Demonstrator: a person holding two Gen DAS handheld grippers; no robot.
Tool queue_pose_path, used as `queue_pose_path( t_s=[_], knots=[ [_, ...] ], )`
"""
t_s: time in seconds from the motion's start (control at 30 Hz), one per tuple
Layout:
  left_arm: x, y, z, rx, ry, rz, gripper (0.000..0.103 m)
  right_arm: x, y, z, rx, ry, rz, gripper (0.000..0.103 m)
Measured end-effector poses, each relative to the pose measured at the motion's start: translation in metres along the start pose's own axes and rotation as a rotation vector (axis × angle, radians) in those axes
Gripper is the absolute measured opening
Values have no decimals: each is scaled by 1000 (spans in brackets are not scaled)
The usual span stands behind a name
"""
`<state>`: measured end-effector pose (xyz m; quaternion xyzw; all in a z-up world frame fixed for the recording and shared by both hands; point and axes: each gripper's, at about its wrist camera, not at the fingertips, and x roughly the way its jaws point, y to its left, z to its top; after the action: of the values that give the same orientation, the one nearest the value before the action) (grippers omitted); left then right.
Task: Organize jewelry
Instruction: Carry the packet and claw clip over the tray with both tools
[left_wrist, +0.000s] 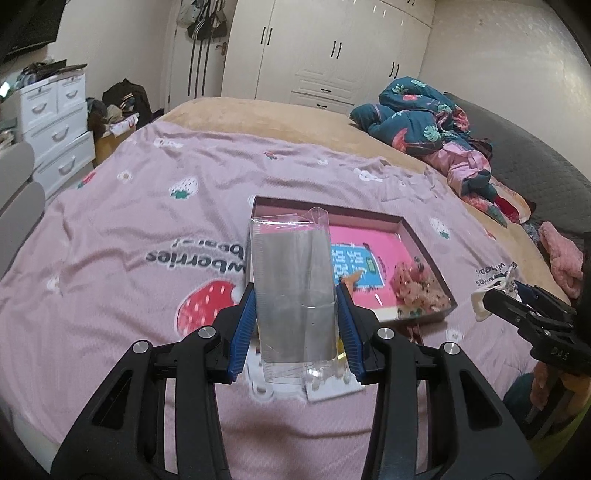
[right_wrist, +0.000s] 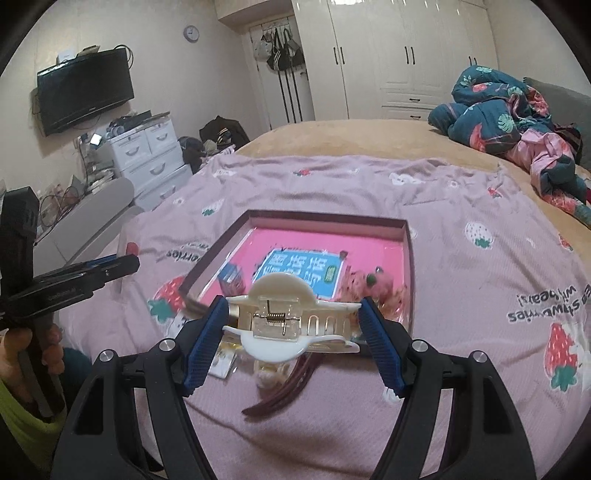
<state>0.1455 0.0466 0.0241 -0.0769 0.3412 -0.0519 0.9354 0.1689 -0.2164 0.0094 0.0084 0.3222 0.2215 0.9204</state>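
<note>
The left gripper (left_wrist: 295, 314) has its jaws narrowed onto a clear box (left_wrist: 291, 280), held upright; the right gripper (right_wrist: 293, 332) clamps a white hair claw (right_wrist: 284, 328) crosswise, long axis spanning the jaws. The tray (right_wrist: 402, 229) lies on the bed just ahead of both, nearer the right.

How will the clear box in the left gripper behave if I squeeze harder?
The clear box looks thin-walled and creased, so it would probably buckle. It seems empty, hence light. Its glossy film may slip between the left gripper's pads.
</note>
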Motion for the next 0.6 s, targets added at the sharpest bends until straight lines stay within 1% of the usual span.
queue_pose_path(
  t_s=[0.37,0.6],
  knots=[
    [26,-11,26,27,2,-6,34,2,-30,27,50,-54,-66,71],
    [43,-14,36,41,15,-5,34,14,-48,33,64,-40,-101,71]
  ],
)
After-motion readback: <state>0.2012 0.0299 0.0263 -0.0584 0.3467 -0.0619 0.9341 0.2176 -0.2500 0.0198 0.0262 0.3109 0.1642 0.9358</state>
